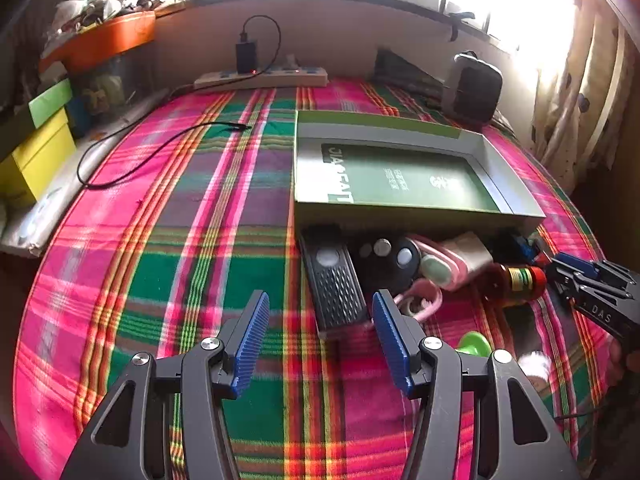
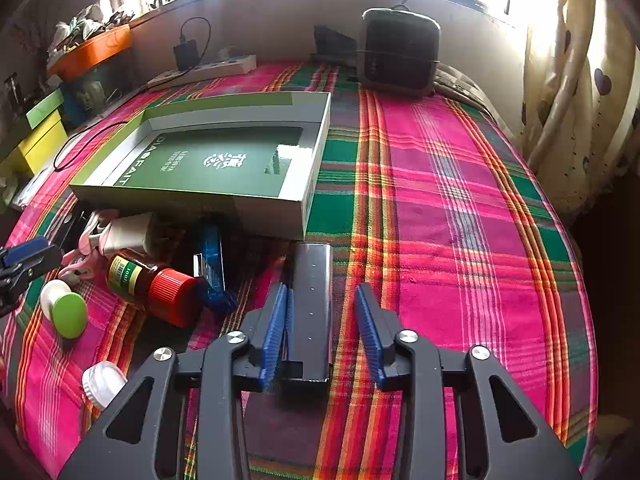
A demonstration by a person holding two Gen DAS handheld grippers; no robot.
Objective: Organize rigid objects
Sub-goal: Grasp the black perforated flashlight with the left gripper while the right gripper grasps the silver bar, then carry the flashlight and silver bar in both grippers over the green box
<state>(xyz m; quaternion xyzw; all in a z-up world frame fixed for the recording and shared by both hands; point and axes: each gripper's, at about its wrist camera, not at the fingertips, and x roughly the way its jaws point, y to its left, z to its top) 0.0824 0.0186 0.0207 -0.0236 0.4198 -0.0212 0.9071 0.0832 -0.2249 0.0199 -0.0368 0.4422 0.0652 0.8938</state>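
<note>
An open green and grey box (image 1: 400, 176) (image 2: 216, 160) lies on the plaid cloth. Small objects lie in a row along its near side: a black grated device (image 1: 334, 280), a black round-buttoned item (image 1: 394, 258), a pink case (image 1: 440, 266), a brown bottle with a red cap (image 1: 516, 282) (image 2: 154, 286), a blue item (image 2: 212, 264). My left gripper (image 1: 318, 328) is open and empty above the cloth, left of the black device. My right gripper (image 2: 322, 328) is open around a long black bar (image 2: 310, 304) lying between its fingers.
A green-capped white piece (image 2: 66, 308) and a white jar (image 2: 102, 384) lie at the left in the right wrist view. A power strip (image 1: 260, 76), a black cable (image 1: 160, 148), a dark speaker (image 2: 398, 52), and yellow and green boxes (image 1: 38, 148) ring the bed.
</note>
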